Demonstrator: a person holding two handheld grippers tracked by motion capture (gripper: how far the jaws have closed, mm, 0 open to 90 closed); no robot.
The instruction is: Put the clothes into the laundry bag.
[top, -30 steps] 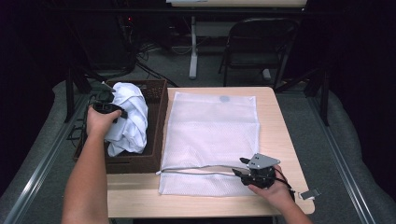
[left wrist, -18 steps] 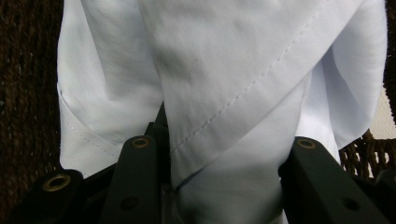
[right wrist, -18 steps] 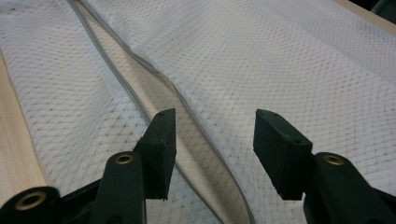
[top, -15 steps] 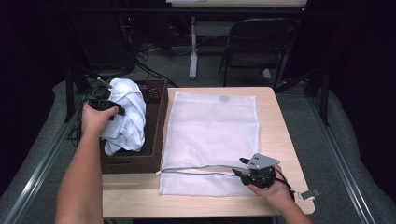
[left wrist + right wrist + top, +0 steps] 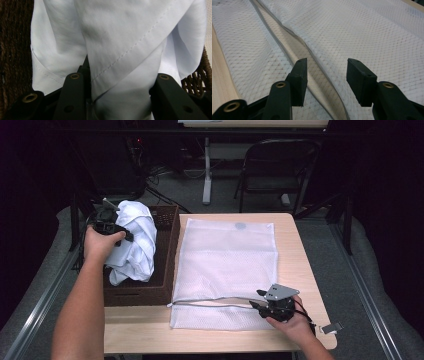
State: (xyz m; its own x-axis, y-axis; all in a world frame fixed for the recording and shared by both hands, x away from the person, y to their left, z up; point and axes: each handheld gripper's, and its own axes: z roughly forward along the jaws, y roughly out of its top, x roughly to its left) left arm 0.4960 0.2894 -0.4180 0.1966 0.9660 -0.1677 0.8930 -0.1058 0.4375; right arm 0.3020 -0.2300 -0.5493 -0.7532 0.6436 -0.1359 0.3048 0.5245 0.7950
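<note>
The left claw (image 5: 119,231) is clamped on a bunched white cloth (image 5: 134,242), which hangs from it over the dark wicker basket (image 5: 167,251) at the left edge of the desk (image 5: 300,270); in the left gripper view the cloth (image 5: 120,50) fills the gap between the two jaws. The right claw (image 5: 256,304) rests low on the near right part of the white mesh bag (image 5: 225,260) lying flat on the desk. Its jaws have just been closing, yet they stand apart over the bag's open zipper edge (image 5: 312,65), with the upper mesh layer (image 5: 362,32) between them and not pinched.
</note>
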